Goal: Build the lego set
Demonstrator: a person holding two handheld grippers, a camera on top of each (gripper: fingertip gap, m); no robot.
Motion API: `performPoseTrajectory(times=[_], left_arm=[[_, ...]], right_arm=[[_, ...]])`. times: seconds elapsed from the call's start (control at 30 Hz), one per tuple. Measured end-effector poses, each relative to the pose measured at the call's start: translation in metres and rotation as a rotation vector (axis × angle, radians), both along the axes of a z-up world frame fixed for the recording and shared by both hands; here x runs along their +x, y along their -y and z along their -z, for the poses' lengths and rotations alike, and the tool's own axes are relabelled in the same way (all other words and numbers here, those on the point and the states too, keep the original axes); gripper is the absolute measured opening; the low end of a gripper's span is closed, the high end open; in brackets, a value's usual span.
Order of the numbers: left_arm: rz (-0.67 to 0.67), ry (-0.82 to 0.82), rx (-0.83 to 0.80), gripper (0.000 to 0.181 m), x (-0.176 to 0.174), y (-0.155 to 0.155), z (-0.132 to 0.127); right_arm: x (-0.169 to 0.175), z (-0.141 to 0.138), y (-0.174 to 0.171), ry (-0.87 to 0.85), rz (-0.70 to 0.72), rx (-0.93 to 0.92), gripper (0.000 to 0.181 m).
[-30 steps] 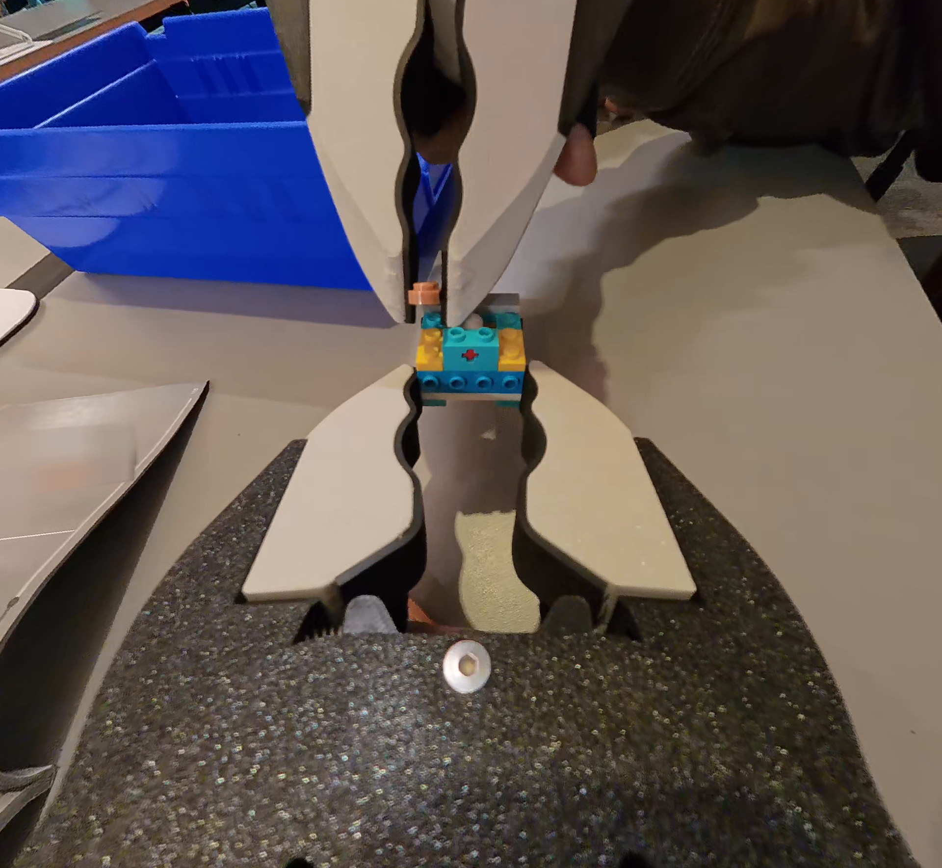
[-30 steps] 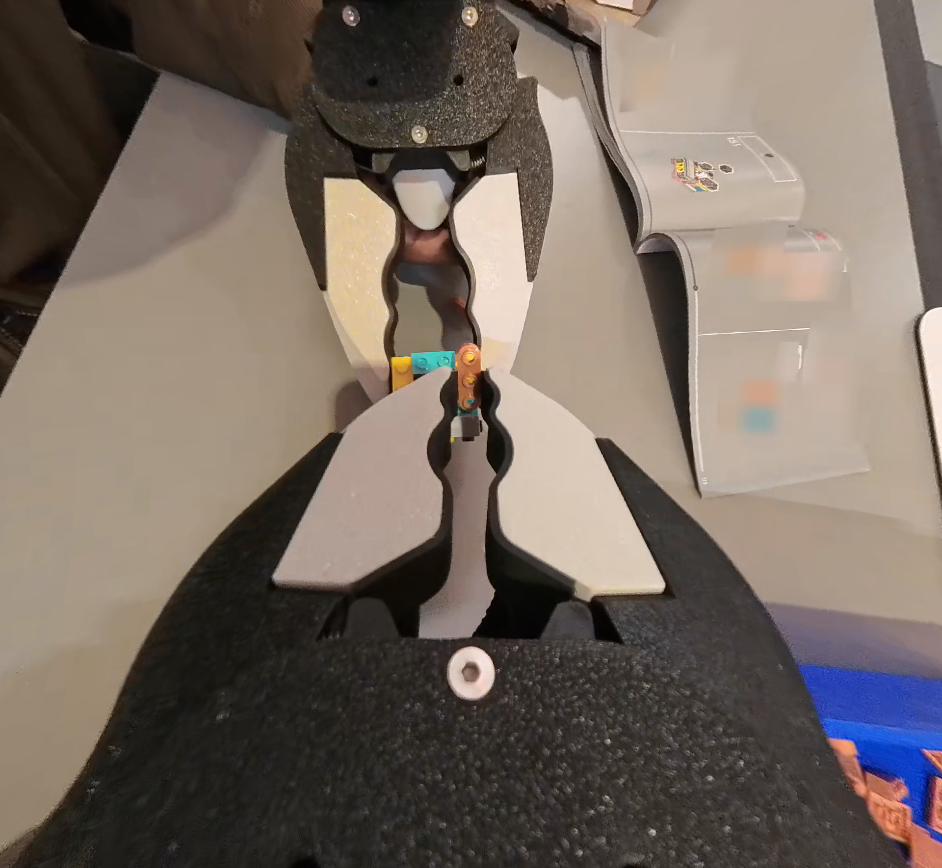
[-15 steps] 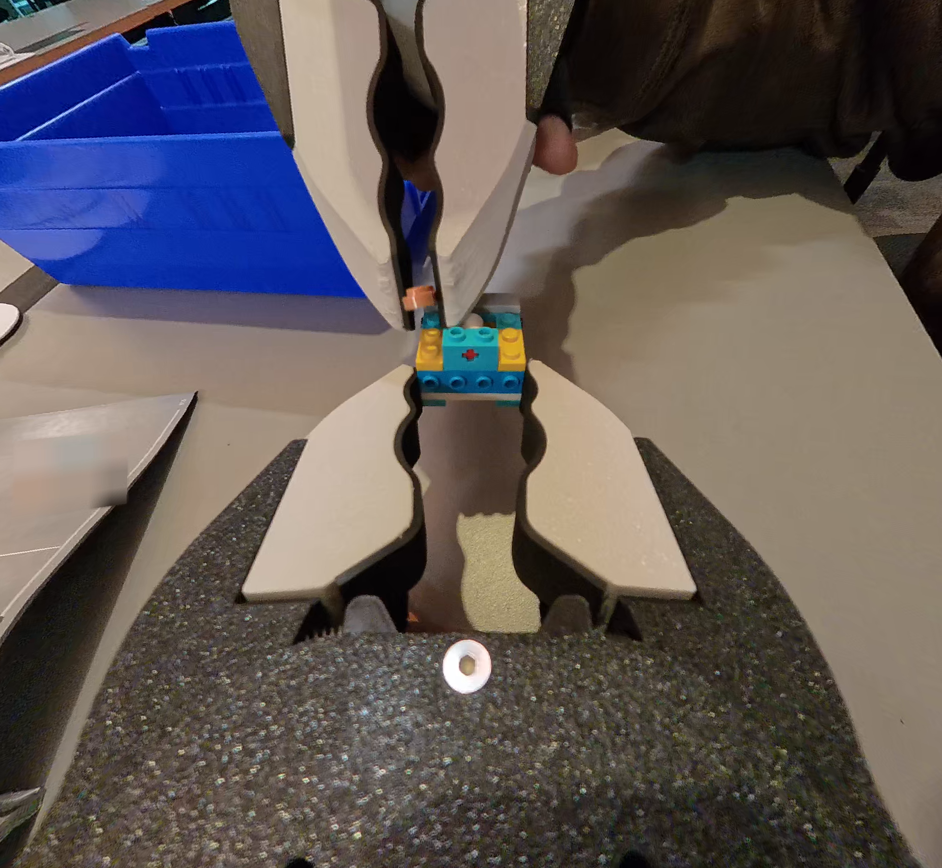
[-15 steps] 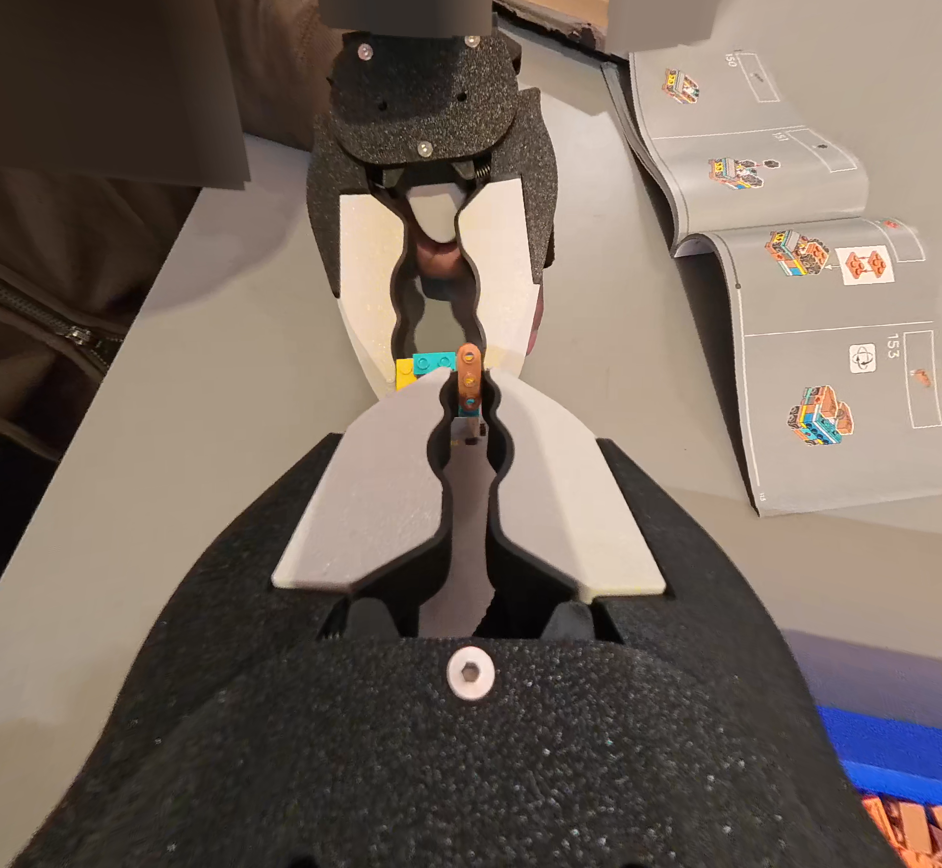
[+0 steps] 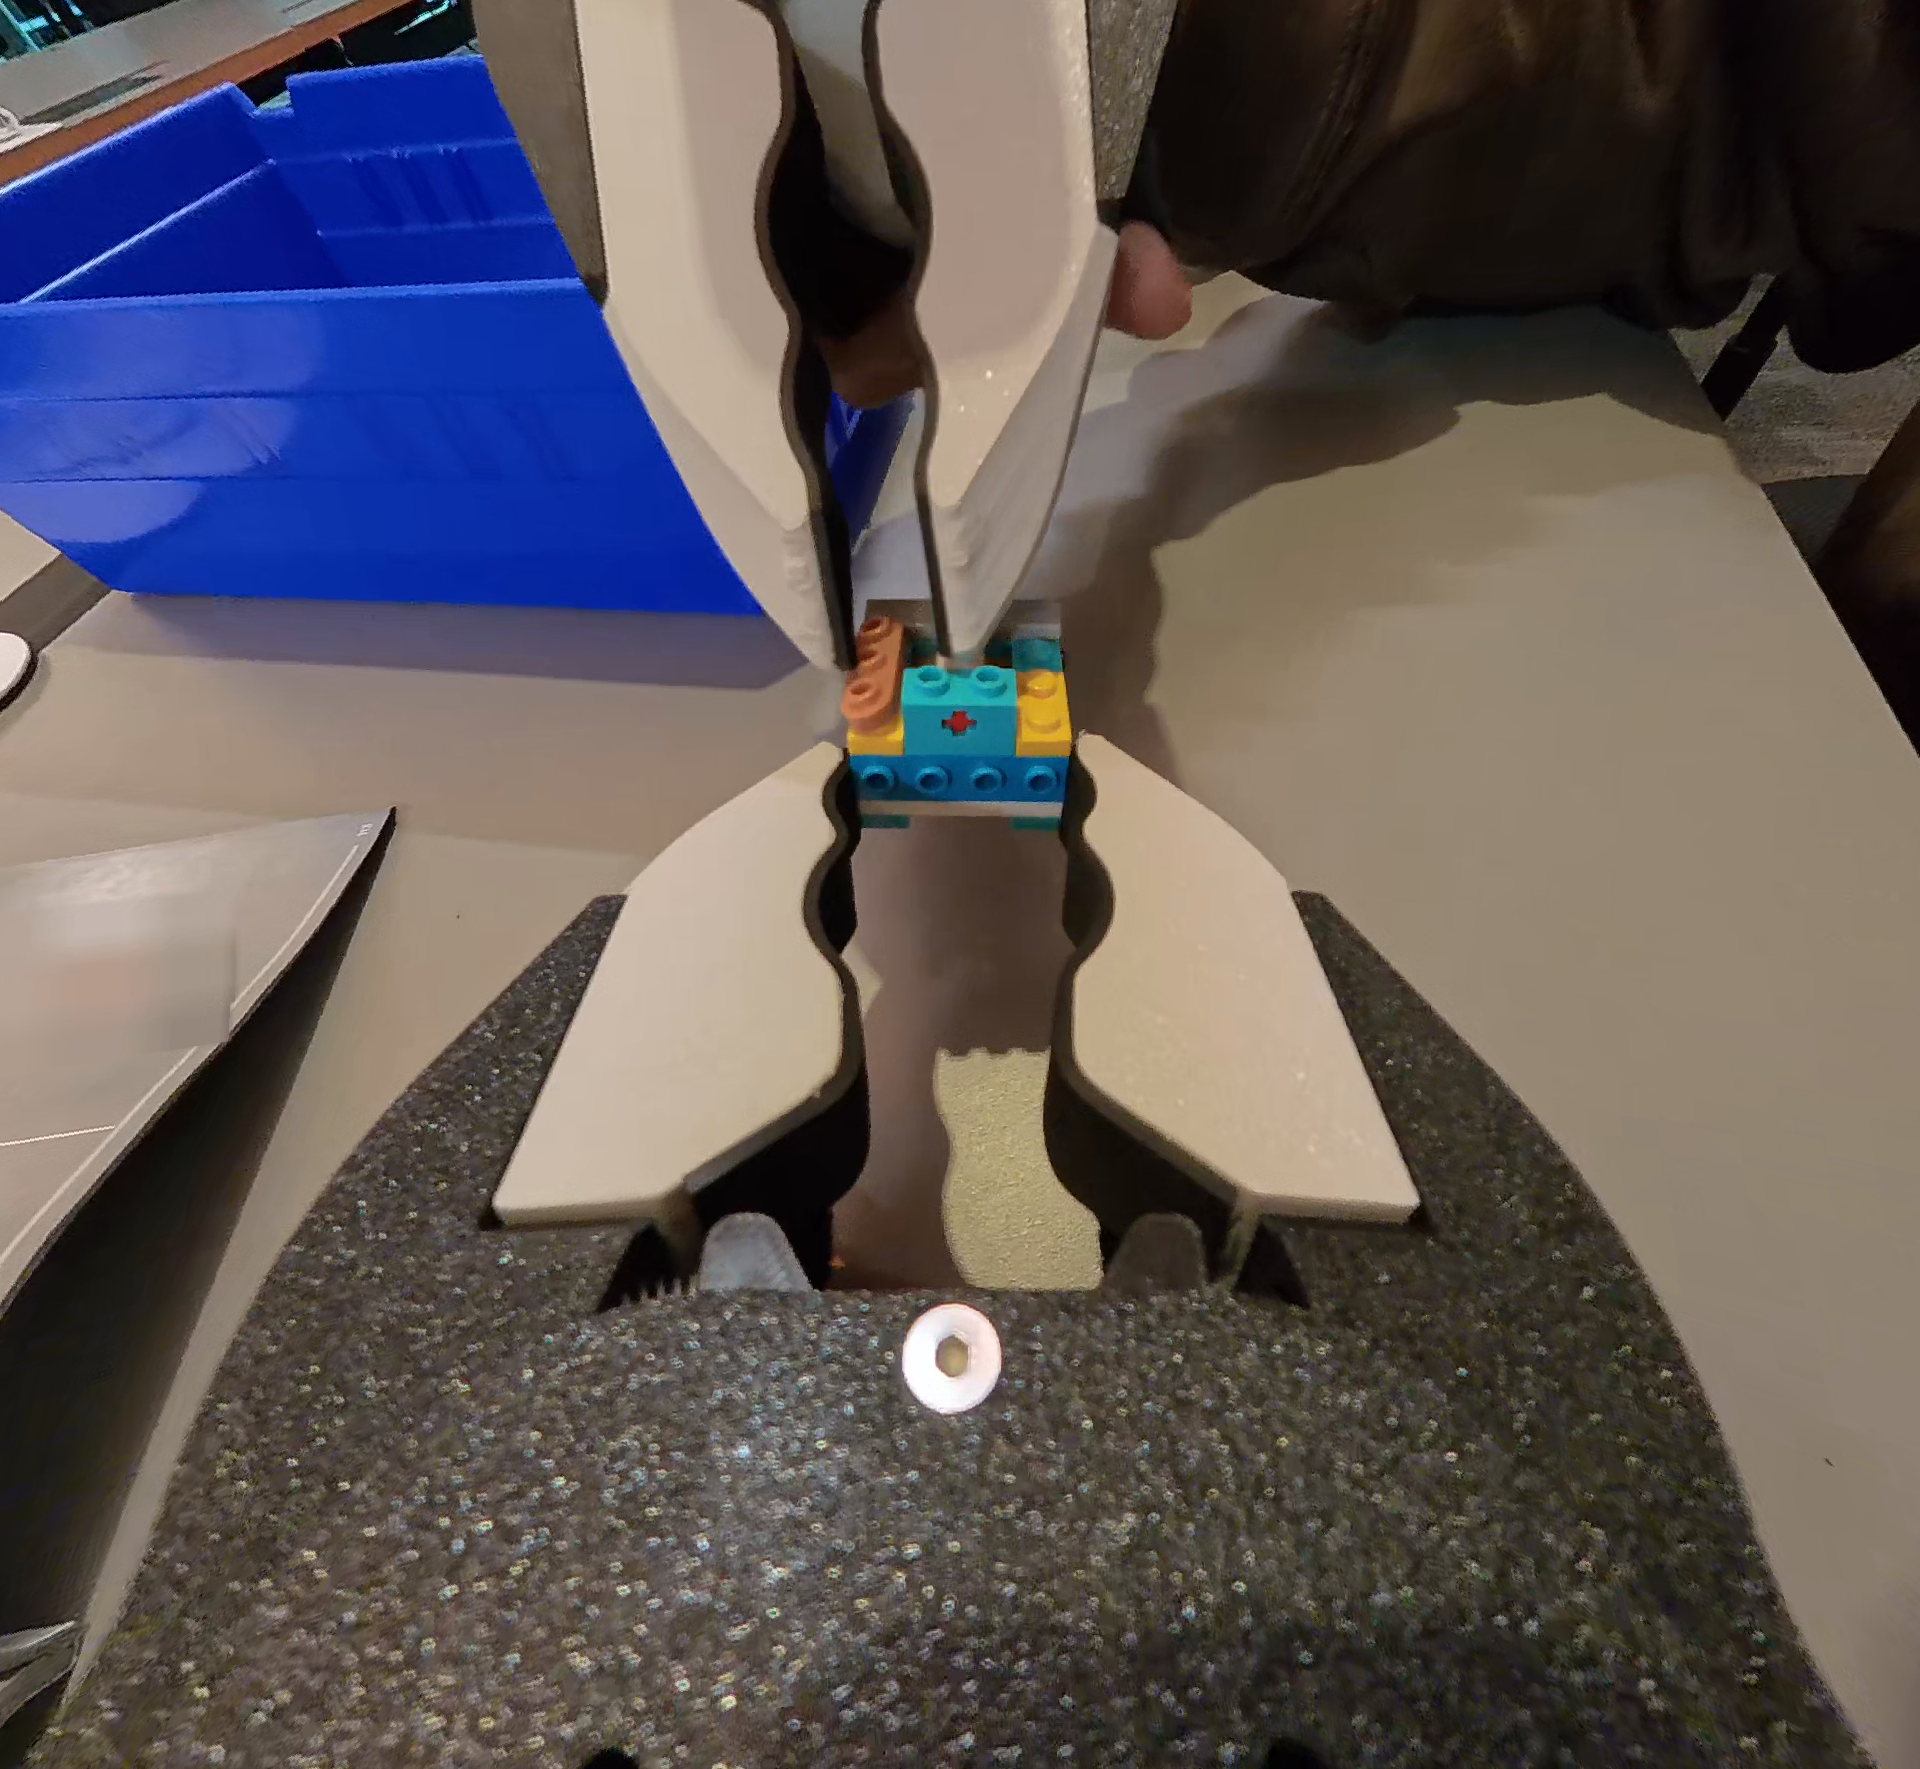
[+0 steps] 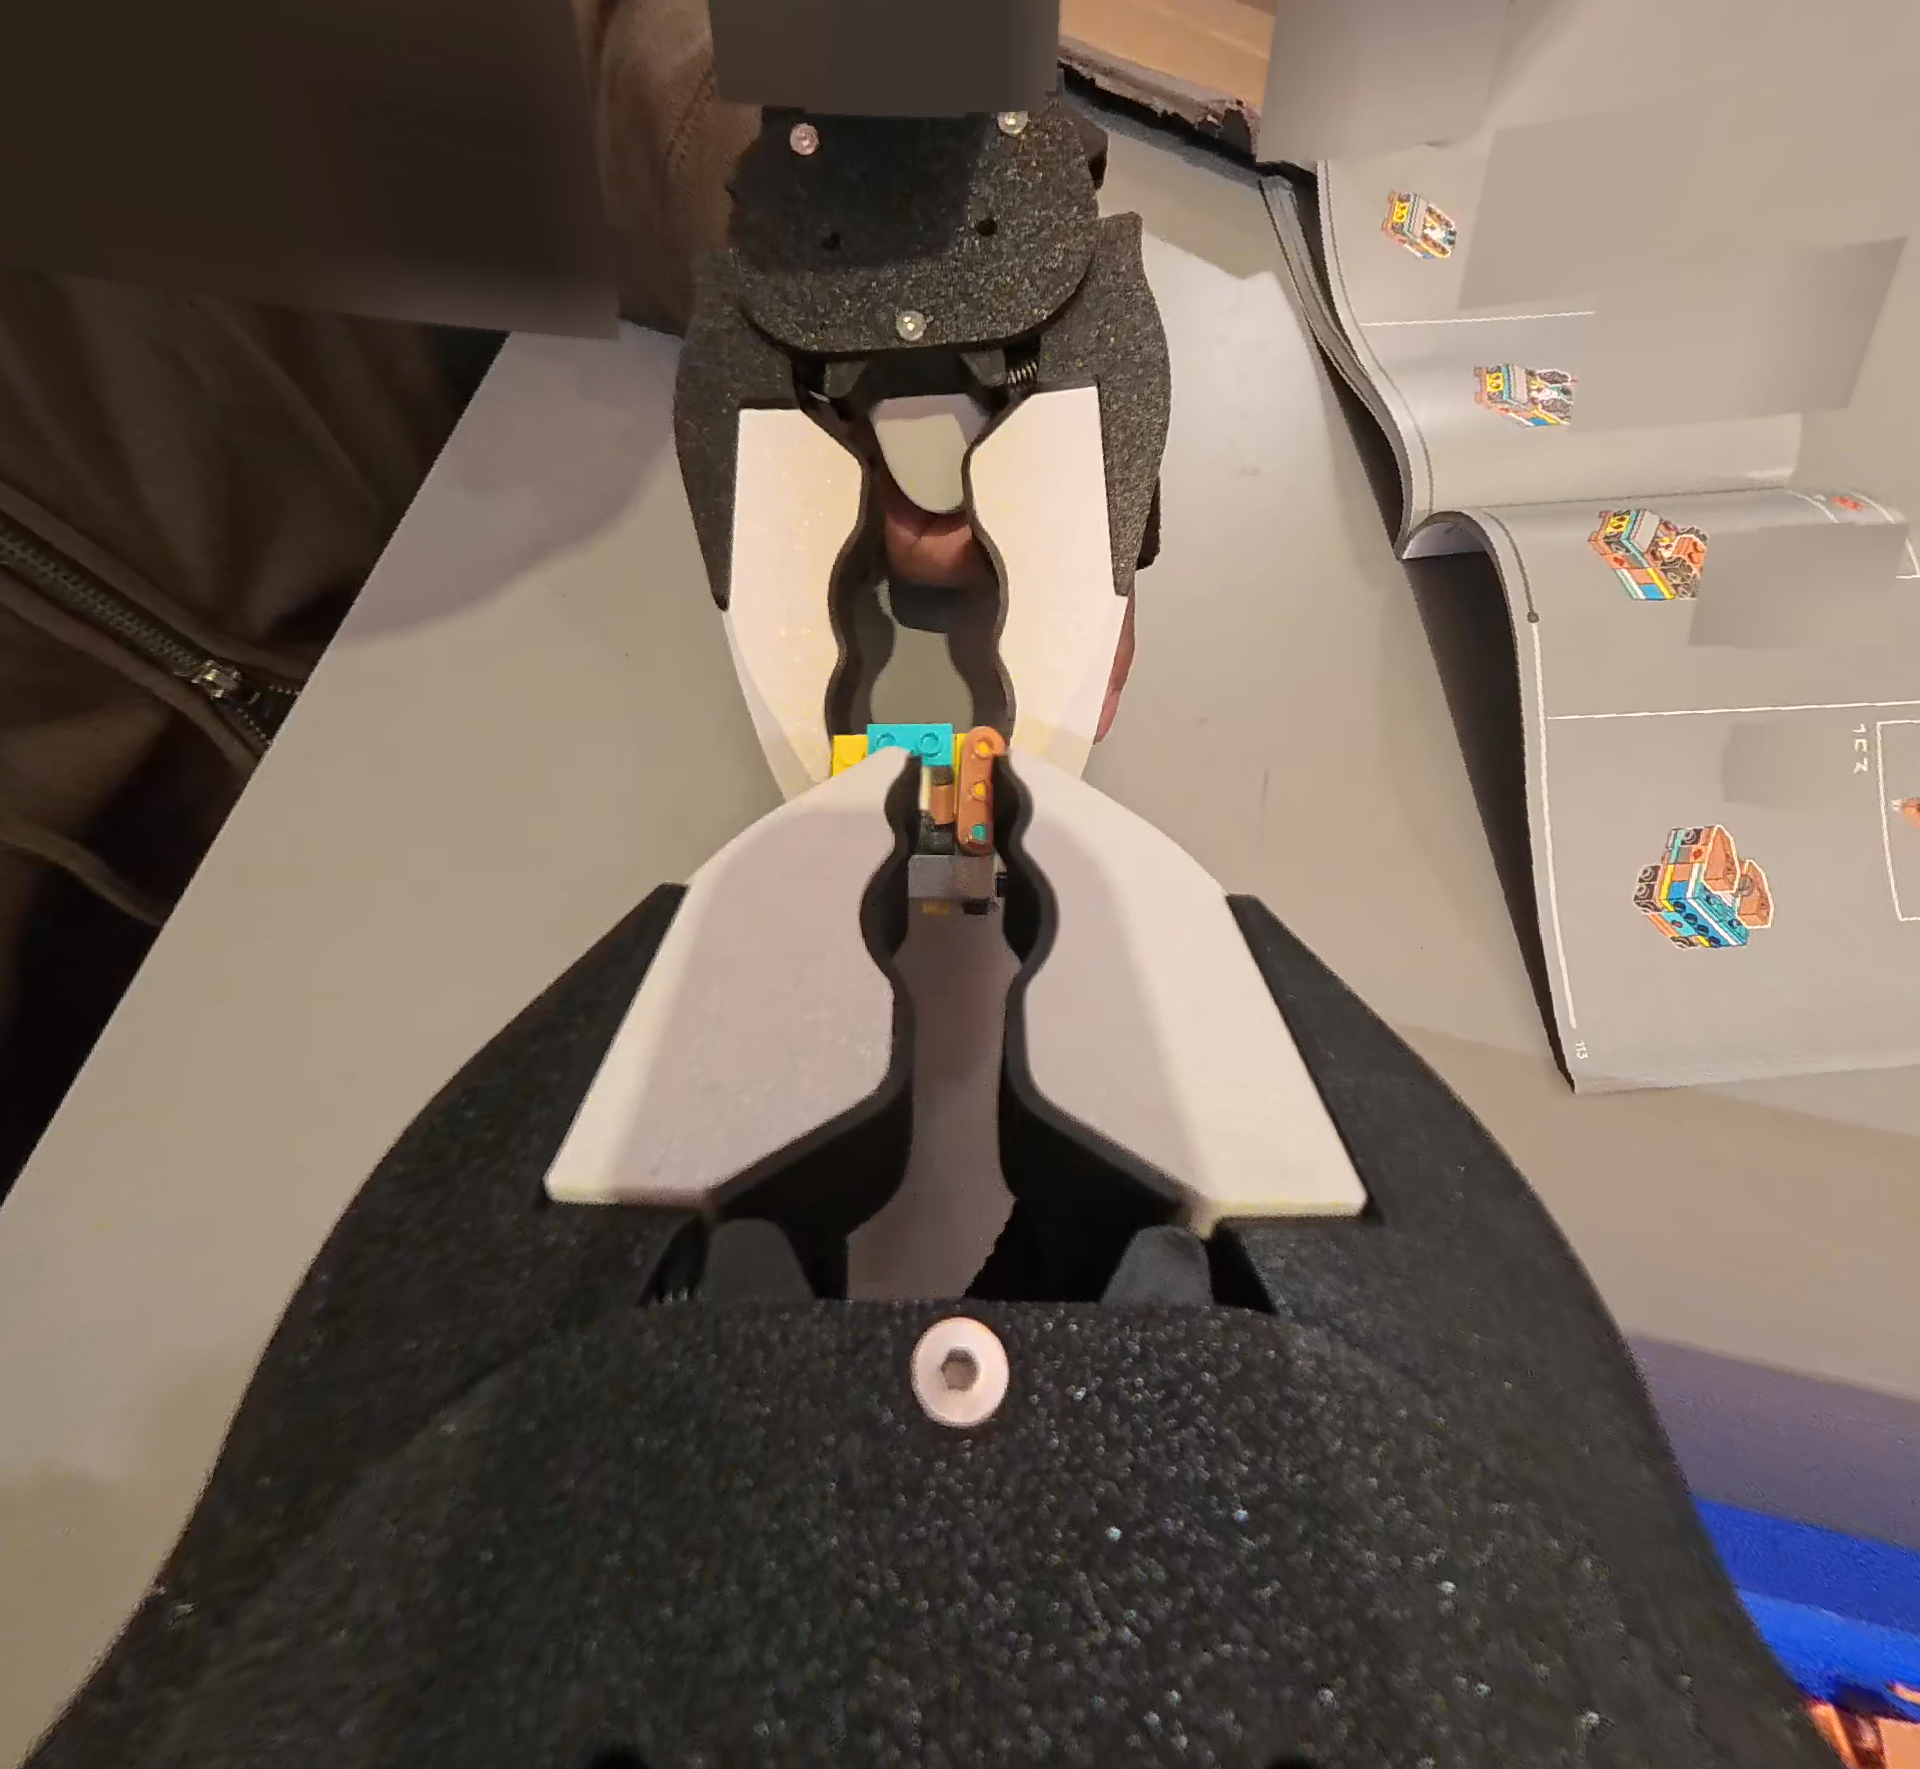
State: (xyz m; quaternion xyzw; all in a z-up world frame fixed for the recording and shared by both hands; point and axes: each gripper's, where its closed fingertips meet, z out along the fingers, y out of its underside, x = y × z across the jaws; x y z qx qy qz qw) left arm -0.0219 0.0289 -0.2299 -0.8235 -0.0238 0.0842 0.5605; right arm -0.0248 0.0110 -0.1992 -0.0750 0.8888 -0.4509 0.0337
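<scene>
While my left gripper (image 5: pixel 961 789) clamps the light, stiff lego build (image 5: pixel 958 748) by its sides, my right gripper (image 6: pixel 951 774) pinches the tiny brown plate (image 6: pixel 977 789) edgewise.

Glossy plastic lego build (image 5: pixel 958 732); matt grey worktop (image 5: pixel 1455 784); smooth blue plastic bin (image 5: pixel 312 431); rough speckled black left tool (image 5: pixel 961 784) body; paper booklet (image 6: pixel 1714 784).

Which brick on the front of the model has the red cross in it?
The teal brick in the middle of the upper row, flanked by two yellow bricks; the blue studded row below has none.
</scene>
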Motion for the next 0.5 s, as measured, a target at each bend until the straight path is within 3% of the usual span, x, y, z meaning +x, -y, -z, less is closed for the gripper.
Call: performPoseTrajectory(times=[0.27, 0.5], left_arm=[[0.006, 0.017, 0.042, 0.037, -0.001, 0.002, -0.007], [0.084, 0.075, 0.110, 0.037, 0.007, 0.008, -0.019]], right_arm=[[-0.001, -0.019, -0.003, -0.101, -0.016, -0.108, 0.019], [0.005, -0.026, -0.006, -0.363, -0.120, -0.185, 0.033]])
